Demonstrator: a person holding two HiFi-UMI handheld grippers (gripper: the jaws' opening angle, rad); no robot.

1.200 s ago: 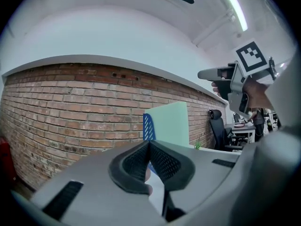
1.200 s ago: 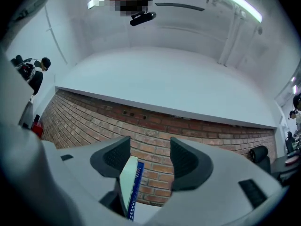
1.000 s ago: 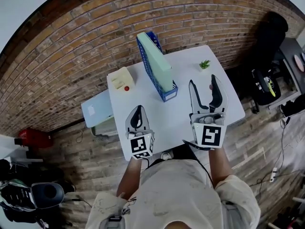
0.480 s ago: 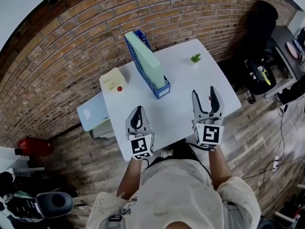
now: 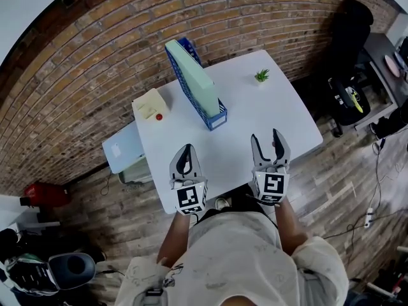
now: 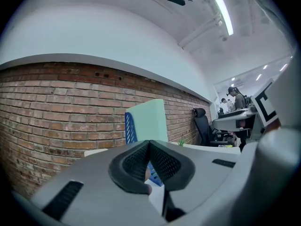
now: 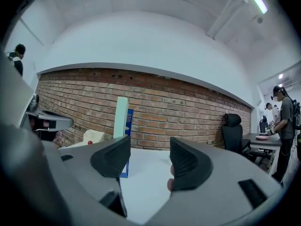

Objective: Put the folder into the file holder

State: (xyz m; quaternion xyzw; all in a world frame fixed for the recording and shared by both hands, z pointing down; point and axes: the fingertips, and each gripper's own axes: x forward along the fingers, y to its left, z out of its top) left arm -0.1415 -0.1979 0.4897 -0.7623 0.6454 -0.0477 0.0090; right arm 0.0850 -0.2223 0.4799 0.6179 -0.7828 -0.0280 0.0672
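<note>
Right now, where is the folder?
In the head view the green folder stands in the blue file holder toward the far edge of the table, cream box to its left, small plant to its right.

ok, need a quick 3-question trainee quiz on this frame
1. True or false: the pale green folder stands inside the blue slotted file holder.
2. Which one has its jaws apart? A) left tool B) right tool C) both
3. Fill in: from the person's side, the small green potted plant sits near the far ____ corner of the white table.

Key: 1 true; 2 B; 3 right.
</note>
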